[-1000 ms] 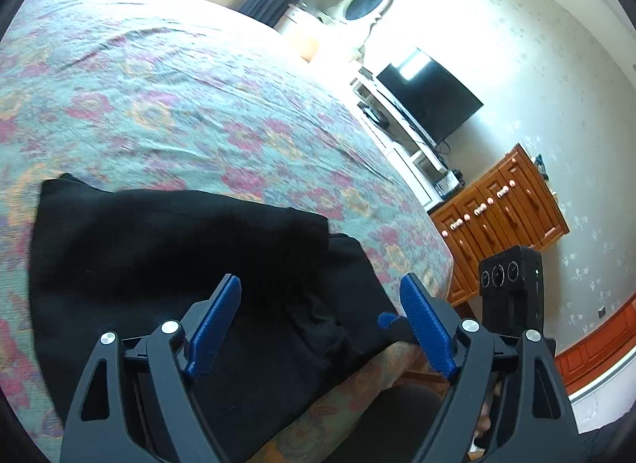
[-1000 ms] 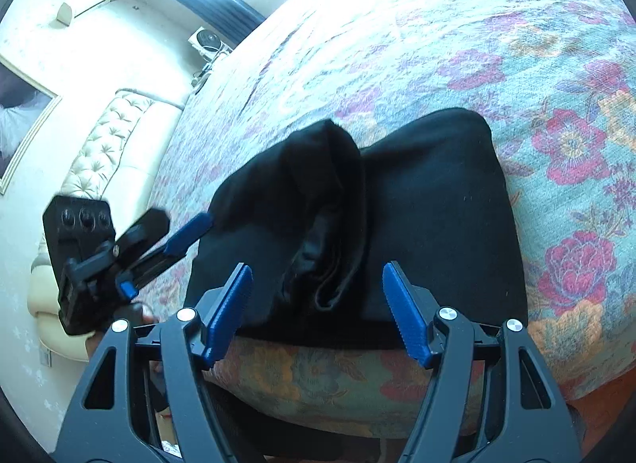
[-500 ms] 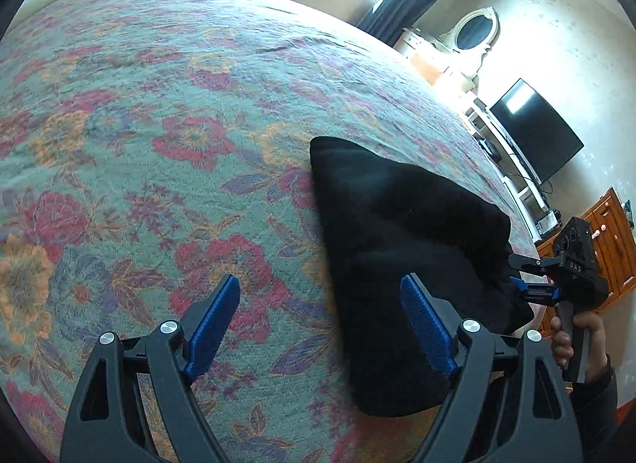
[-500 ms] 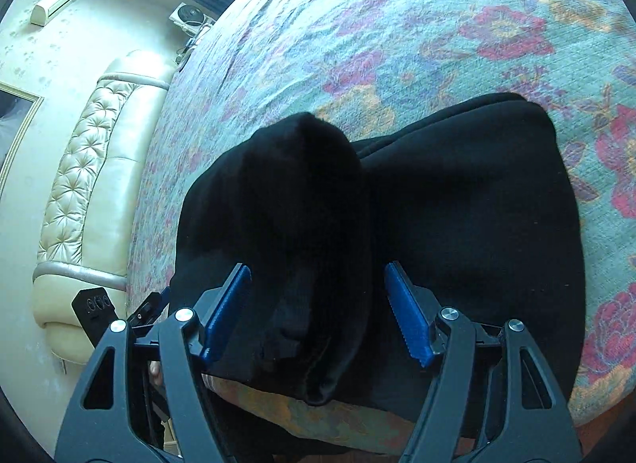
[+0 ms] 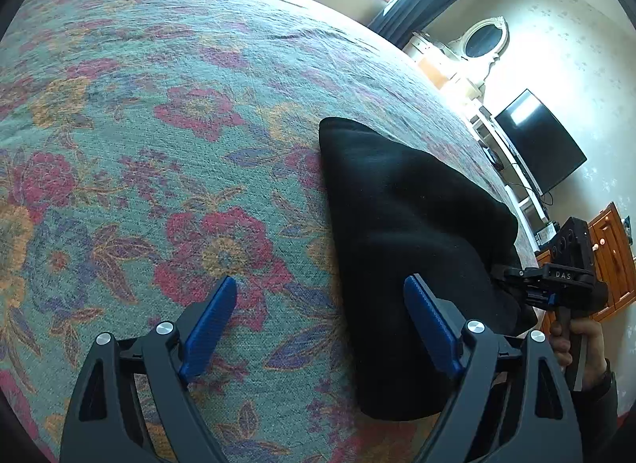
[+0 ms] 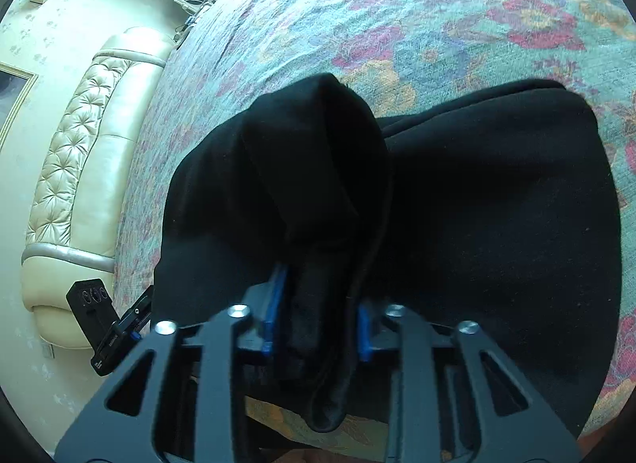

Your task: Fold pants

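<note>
Black pants (image 5: 401, 224) lie in a folded bundle near the edge of a floral bed (image 5: 159, 125). My left gripper (image 5: 322, 323) is open and empty above the bedspread, its right finger at the bundle's left edge. In the right wrist view my right gripper (image 6: 318, 312) is shut on a bunched fold of the pants (image 6: 318, 168) at the bed's edge. The right gripper also shows in the left wrist view (image 5: 556, 276), at the far side of the bundle. The left gripper shows small in the right wrist view (image 6: 107, 327).
A cream tufted headboard (image 6: 79, 144) stands left of the bed. A television (image 5: 540, 141), a white mirror (image 5: 481, 41) and a wooden dresser (image 5: 612, 252) line the far wall. The bed edge runs just below the pants.
My right gripper has closed on the bunched fold of the pants. My left gripper has swung left, away from above the pants, and stays open.
</note>
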`<state>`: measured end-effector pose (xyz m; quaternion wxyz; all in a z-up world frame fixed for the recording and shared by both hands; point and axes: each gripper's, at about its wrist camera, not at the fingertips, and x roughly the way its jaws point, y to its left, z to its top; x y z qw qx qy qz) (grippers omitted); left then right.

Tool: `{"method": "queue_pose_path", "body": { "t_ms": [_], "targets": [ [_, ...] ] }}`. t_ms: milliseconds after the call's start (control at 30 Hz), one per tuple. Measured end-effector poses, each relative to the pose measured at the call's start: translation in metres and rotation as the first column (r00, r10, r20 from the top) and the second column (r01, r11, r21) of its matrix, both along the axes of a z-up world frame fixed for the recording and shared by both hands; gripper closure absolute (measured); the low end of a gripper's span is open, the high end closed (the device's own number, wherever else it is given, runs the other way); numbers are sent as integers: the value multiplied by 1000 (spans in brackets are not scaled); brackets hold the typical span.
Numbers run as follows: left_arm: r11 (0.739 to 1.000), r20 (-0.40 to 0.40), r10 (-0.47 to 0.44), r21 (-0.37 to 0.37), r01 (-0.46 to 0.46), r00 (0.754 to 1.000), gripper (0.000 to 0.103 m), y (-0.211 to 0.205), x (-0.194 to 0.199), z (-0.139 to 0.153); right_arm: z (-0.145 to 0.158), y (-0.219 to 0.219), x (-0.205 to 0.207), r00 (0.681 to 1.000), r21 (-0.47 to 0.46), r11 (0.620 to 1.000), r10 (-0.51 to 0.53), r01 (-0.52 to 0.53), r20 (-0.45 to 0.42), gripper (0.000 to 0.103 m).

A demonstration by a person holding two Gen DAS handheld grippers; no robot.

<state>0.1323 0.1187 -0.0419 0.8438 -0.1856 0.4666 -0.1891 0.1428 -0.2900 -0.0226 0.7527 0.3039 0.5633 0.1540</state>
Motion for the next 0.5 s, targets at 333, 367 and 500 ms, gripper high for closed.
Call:
{"method": "queue_pose_path", "body": {
  "t_ms": [333,367,500],
  "targets": [
    [1000,2,0,20,0,1000,18,-2,0,1,18,-4,-8,997,54,998,-25,21,66,90],
    [1000,2,0,23,0,1000,18,-2,0,2,22,-7,-10,997,61,998,-27,22,79,90],
    [999,4,-7,31,7,1000,18,-5,-1,4,43,-12,-12,992,74,997,-23,14,123,91]
  ]
}}
